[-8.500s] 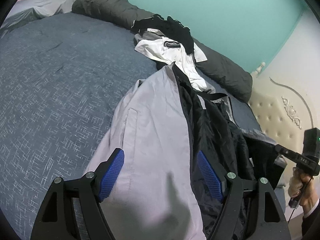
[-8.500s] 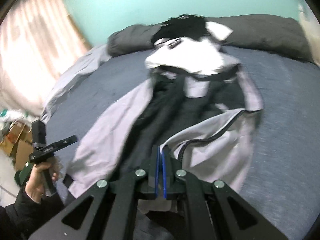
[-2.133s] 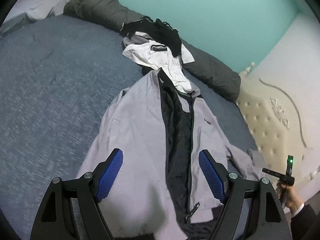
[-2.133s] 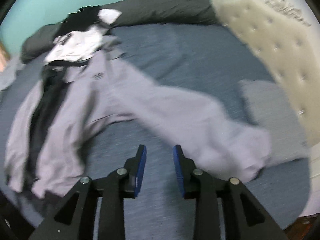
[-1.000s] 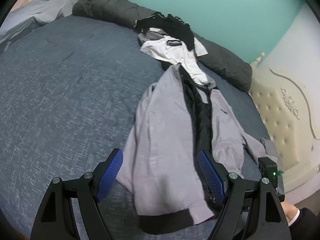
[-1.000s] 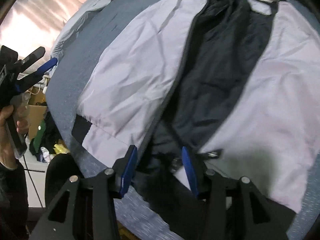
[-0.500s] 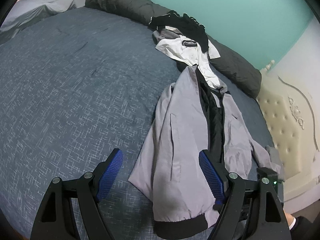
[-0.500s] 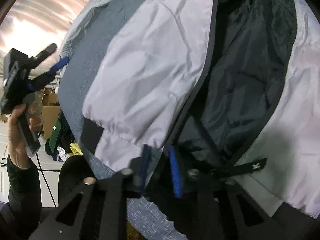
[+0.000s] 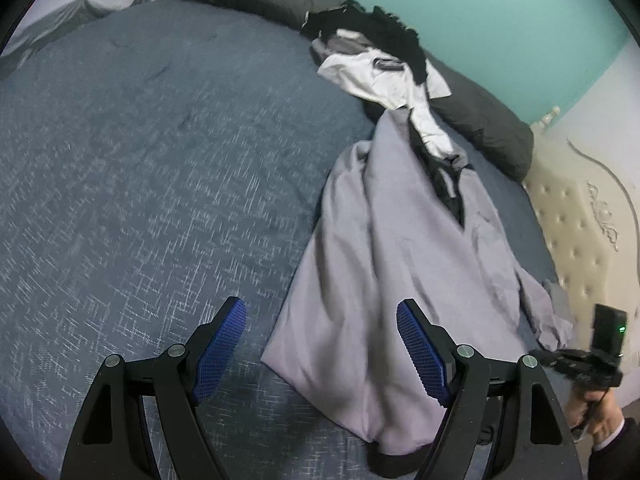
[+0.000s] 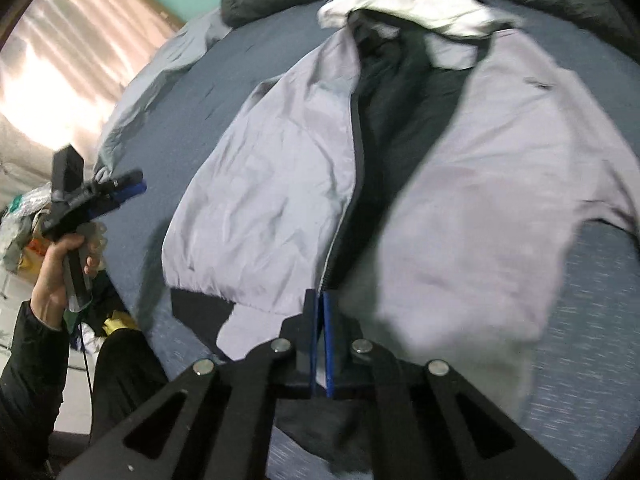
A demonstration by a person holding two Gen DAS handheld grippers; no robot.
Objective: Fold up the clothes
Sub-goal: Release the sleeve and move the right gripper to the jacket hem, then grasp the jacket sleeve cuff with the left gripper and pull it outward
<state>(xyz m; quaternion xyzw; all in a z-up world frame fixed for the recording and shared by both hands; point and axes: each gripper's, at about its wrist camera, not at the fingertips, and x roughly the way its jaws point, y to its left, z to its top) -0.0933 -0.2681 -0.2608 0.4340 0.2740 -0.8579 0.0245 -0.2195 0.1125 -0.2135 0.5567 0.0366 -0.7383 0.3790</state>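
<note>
Grey jacket [image 9: 404,264] lies on the blue bed [image 9: 140,160], running from the lower centre of the left wrist view up toward the upper right, collar end meeting a pile of white and black clothes [image 9: 380,60] by the dark grey pillow [image 9: 480,120]. In the right wrist view the jacket [image 10: 280,184] fills the middle of the frame, front open, black lining showing down the centre, black hem band at lower left.

Left tongs [image 9: 320,356] stand wide apart at the bottom of the left wrist view, blue pads [image 9: 218,352] bare, nothing between them; they hover over the jacket's lower left edge and the bedcover beside it. They also show at the left edge of the right wrist view [image 10: 132,190], held in a hand [image 10: 60,264] with a dark sleeve.

Right tongs [image 10: 320,312] are together at bottom centre of the right wrist view, pinched on the jacket's zipper edge near the hem; fabric bunches and lifts around them, blurred on the right side. Right tongs in the left wrist view are only a blurred dark body at lower right [image 9: 580,364], tips not clear.

Cream tufted headboard [image 9: 580,240] at the right edge, teal wall [image 9: 500,8] on top. Pink curtain [image 10: 60,60] at upper left of the right wrist view.
</note>
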